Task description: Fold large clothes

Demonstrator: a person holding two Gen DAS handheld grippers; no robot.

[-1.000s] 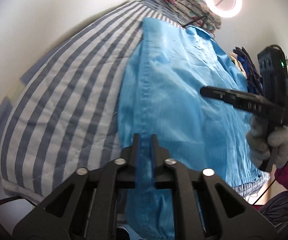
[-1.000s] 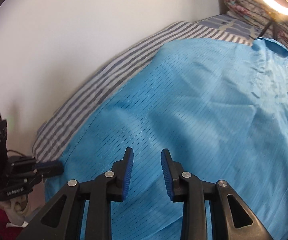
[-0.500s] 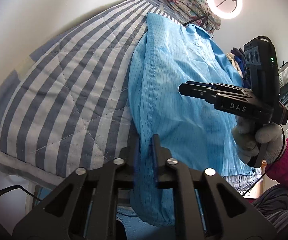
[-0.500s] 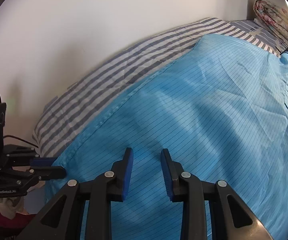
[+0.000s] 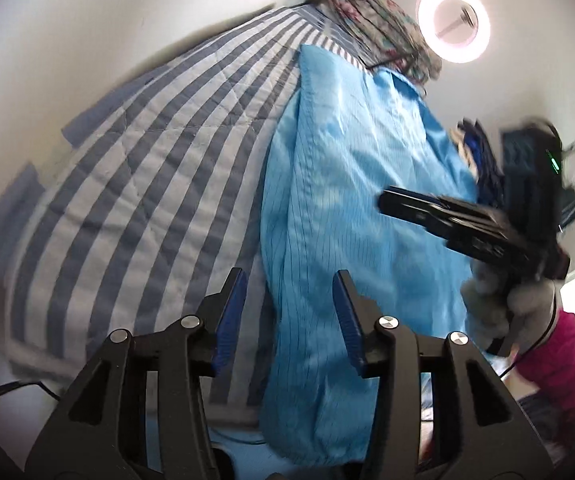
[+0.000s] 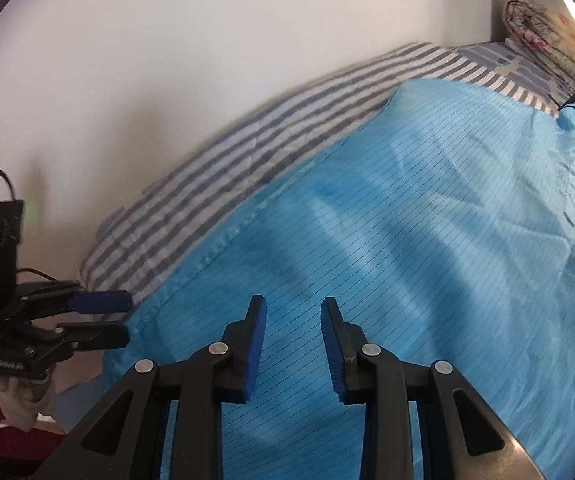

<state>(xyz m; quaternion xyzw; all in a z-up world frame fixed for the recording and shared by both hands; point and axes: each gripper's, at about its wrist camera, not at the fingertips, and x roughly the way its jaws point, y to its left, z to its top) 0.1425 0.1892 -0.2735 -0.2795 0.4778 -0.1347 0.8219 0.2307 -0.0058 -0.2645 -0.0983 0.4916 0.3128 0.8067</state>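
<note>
The left gripper [image 5: 287, 312] is opening its jaws. Its blue pads [image 5: 229, 312] are standing apart and are not pressing on anything. The edge of the big blue garment [image 5: 347, 200] is lying just under and between them, loose. The garment is hanging down over the near edge of the bed below this gripper.

The right gripper [image 6: 293, 344] is hanging over the blue garment [image 6: 407, 260] with its jaws a little apart. Nothing is sitting between its pads. The cloth is lying flat under it.

A gloved hand [image 5: 503, 304] with a pink sleeve [image 5: 563, 356] is holding the right gripper, off to the right of the left one.

The garment is stretching away from both grippers across the striped blanket [image 5: 147, 184]. The blanket is showing to the left of the garment.

Farther off, past the far end of the garment, a flowered bundle [image 5: 375, 28] is sitting by the wall. A ring light [image 5: 453, 22] is glowing just to the right of it.
</note>
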